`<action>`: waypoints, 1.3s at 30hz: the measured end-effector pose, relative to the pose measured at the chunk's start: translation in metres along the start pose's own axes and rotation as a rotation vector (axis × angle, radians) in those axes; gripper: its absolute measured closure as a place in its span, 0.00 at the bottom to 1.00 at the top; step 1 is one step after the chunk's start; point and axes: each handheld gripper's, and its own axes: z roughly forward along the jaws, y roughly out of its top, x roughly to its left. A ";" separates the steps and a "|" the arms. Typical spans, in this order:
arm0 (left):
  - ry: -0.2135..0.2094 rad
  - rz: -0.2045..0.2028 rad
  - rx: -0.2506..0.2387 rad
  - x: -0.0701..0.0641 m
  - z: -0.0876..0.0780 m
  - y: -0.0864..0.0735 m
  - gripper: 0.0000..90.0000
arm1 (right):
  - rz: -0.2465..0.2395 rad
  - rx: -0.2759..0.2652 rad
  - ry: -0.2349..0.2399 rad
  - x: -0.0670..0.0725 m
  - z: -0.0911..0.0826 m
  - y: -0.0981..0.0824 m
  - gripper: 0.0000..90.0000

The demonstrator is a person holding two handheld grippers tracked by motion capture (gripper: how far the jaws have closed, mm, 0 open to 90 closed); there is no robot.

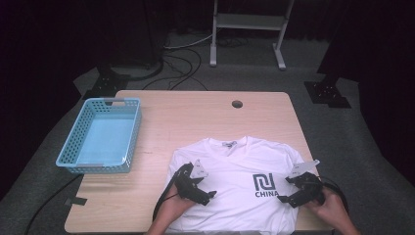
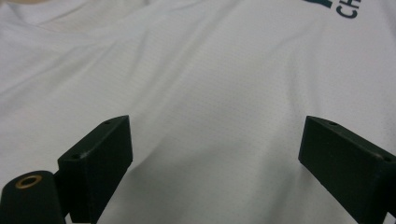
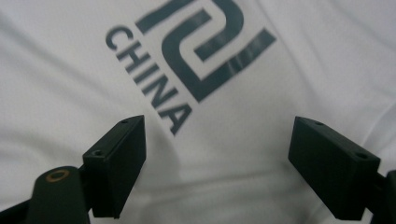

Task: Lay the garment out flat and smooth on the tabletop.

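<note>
1. On the wooden table, going from left to right, I count one blue basket, one white T-shirt and two grippers: the left gripper and the right gripper.
2. At the far left edge of the table stands the basket, well apart from the T-shirt, with its long side running away from the person.
3. Near the front edge, right of the middle, the T-shirt lies flat with its front side up. Its long axis runs from the person toward the far side, the collar points away from the person, and the hem is at the near edge.
4. Over the left half of the T-shirt hangs the left gripper. Its jaws stand wide apart and hold nothing; in the left gripper view there is plain white cloth between them.
5. Over the right half hangs the right gripper, also with jaws wide apart and nothing gripped.
6. From the high view we see the whole table, the basket, both hands and the floor with cables. The gripper views show the fine weave and soft wrinkles of the cloth.
7. Close up in the right gripper view, the dark logo with the word CHINA appears turned sideways; the left gripper view catches a corner of it.
</note>
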 end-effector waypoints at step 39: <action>-0.102 -0.077 0.038 0.064 -0.060 -0.050 0.70 | -0.050 -0.007 0.008 0.002 0.019 0.020 0.20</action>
